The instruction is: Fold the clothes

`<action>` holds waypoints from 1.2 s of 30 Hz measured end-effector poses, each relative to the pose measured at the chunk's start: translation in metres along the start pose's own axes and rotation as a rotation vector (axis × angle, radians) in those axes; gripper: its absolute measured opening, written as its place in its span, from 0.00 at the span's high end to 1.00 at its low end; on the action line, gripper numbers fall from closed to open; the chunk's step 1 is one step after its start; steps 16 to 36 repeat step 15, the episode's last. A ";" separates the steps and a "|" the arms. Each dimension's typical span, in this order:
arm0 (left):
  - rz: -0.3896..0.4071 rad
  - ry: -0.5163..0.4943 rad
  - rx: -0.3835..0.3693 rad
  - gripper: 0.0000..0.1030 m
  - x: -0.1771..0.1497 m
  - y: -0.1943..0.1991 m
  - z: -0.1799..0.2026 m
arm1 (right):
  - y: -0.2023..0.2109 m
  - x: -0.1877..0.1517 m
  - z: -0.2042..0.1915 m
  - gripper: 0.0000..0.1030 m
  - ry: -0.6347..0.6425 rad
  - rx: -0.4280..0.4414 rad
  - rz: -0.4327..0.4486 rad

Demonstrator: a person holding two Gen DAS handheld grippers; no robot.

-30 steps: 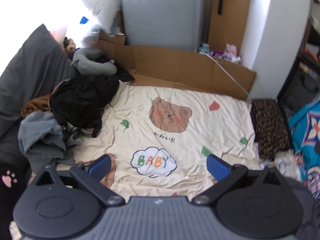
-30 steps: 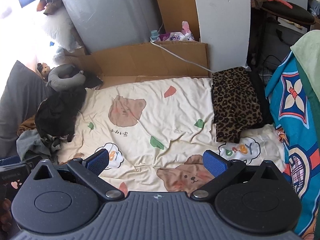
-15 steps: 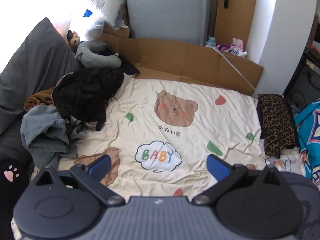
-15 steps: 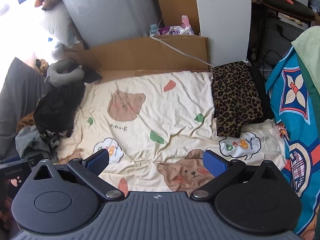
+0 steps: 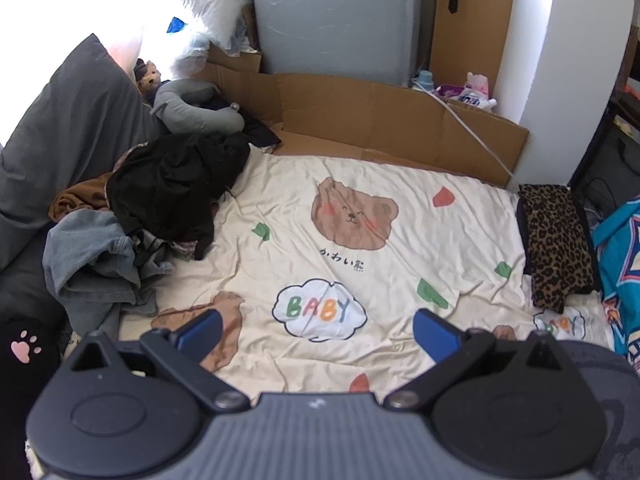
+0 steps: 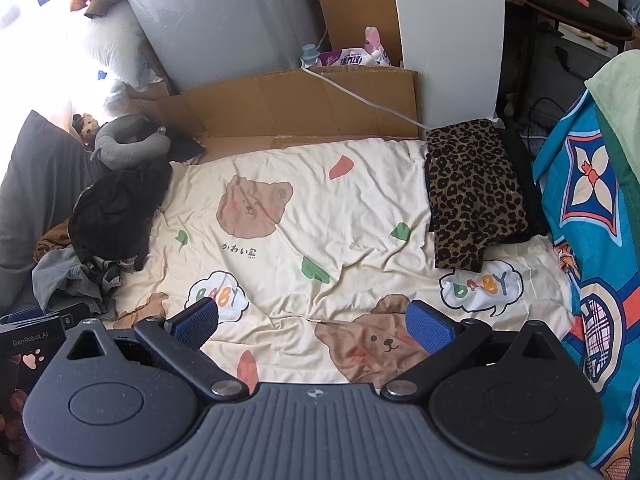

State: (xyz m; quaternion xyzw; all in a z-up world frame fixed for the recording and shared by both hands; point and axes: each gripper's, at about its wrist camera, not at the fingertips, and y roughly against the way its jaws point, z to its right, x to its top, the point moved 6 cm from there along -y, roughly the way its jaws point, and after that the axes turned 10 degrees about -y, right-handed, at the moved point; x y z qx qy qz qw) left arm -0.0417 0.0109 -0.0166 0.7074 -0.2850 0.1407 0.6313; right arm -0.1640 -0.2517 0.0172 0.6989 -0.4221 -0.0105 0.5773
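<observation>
Left gripper (image 5: 318, 330): you hold it above the near edge of the sheet, jaws spread wide, nothing between the blue pads (image 5: 200, 330).
Right gripper (image 6: 314, 322): you hold it over the near part of the sheet too, jaws spread wide and empty; its textured pads (image 6: 428, 326) frame a bear print.
Sheet (image 5: 400, 200): cream, printed with bears, "BABY" clouds and small green and red shapes; it lies spread out and wrinkled across the middle of your view.
Clothes pile (image 5: 160, 196): unfolded, heaped at the sheet's left edge, well apart from both grippers. A black garment (image 5: 172, 184) sits on top, a grey-blue one (image 5: 88, 256) spills toward you below it, and a brown piece (image 5: 76, 198) pokes out on the far left.
Leopard garment (image 6: 472, 196): lies flat and folded at the sheet's right edge, on a dark item underneath; its near end overlaps the sheet just beyond a "BABY" cloud.
Neck pillow (image 5: 196, 110): grey, curled, just beyond the pile.
Grey cushion (image 5: 68, 128): leans up on the far left behind the pile.
Cardboard (image 5: 400, 116): stands along the sheet's far edge, with a white cable (image 5: 476, 136) draped over it.
Blue fabric (image 6: 588, 208): patterned, hangs along the right side next to the leopard garment.
</observation>
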 end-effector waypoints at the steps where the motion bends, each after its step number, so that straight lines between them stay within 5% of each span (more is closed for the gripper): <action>1: 0.002 -0.002 -0.002 0.00 0.000 0.000 0.000 | 0.000 0.000 0.000 0.00 0.002 -0.003 0.003; 36: 0.010 -0.007 -0.007 0.00 0.000 0.002 0.000 | 0.001 -0.002 -0.003 0.00 0.034 -0.028 0.011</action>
